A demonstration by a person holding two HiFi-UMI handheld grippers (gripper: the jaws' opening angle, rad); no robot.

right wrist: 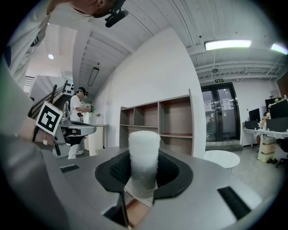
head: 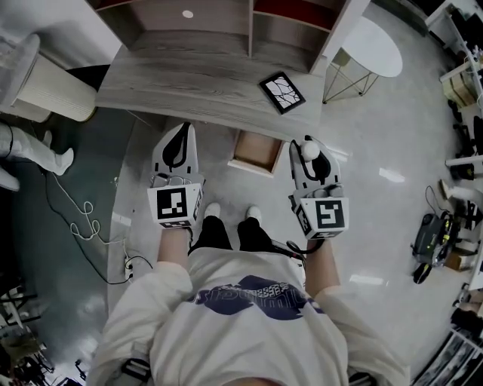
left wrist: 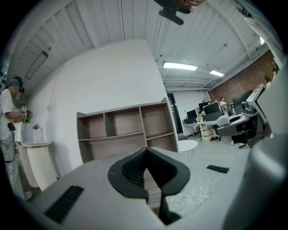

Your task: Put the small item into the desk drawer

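The small item (head: pixel 310 150) is a white, fuzzy cylinder, and my right gripper (head: pixel 311 157) is shut on it. In the right gripper view the white item (right wrist: pixel 144 143) stands upright between the dark pads of that gripper (right wrist: pixel 144 170). The desk drawer (head: pixel 253 154) is pulled open below the desk's front edge, between my two grippers, and its wooden inside looks bare. My left gripper (head: pixel 179 143) hovers left of the drawer. Its jaws (left wrist: pixel 145 155) meet at the tips with nothing between them.
The grey wooden desk (head: pixel 196 90) carries an open shelf unit (head: pixel 219 22) and a black-framed tile (head: pixel 282 92) near its right corner. A round white side table (head: pixel 373 47) stands to the right. A cable (head: pixel 83 219) lies on the floor at the left, near a person's legs (head: pixel 34 151).
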